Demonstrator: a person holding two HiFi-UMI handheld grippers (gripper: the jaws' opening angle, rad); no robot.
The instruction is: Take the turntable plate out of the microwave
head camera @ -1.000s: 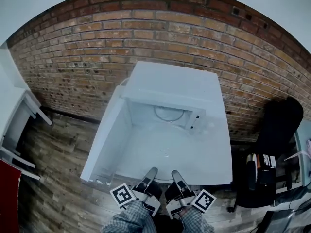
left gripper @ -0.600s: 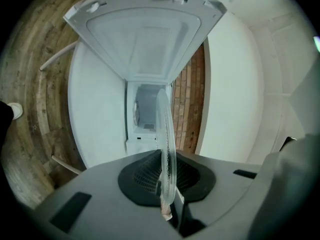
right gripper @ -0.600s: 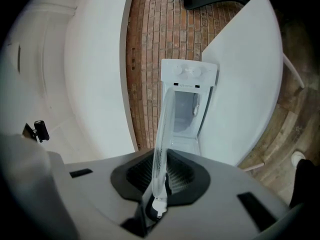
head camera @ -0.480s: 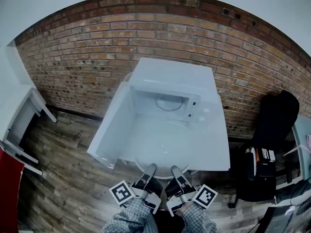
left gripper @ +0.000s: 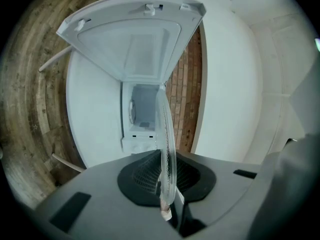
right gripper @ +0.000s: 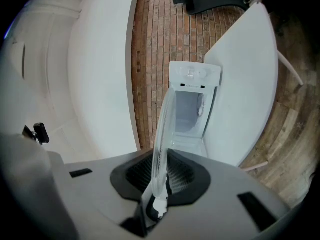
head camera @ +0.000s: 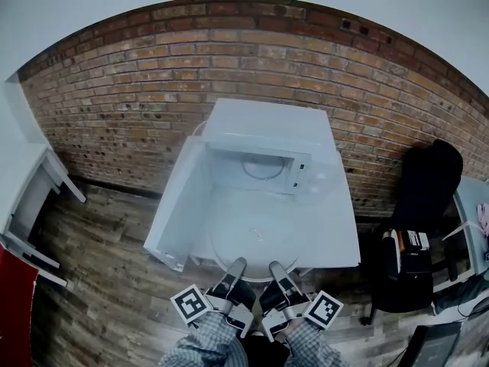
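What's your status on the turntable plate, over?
Left tongs clamped on turntable plate's near rim. Right tongs' jaws have just been opening, rim between them. Plate outside microwave, above table. Nothing in the way.

Office-like room: brick wall (head camera: 153,75), microwave (head camera: 267,125), table (head camera: 336,235)

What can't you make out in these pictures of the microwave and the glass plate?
- Turntable plate: clear glass over the white table; outline faint in the head view, edge-on in both gripper views.
- Microwave control panel: markings too small, head view.
- Microwave cavity: floor mostly hidden under the top, head view; tiny in the gripper views.
- Clutter beside the black chair: small, dark, head view's right edge.
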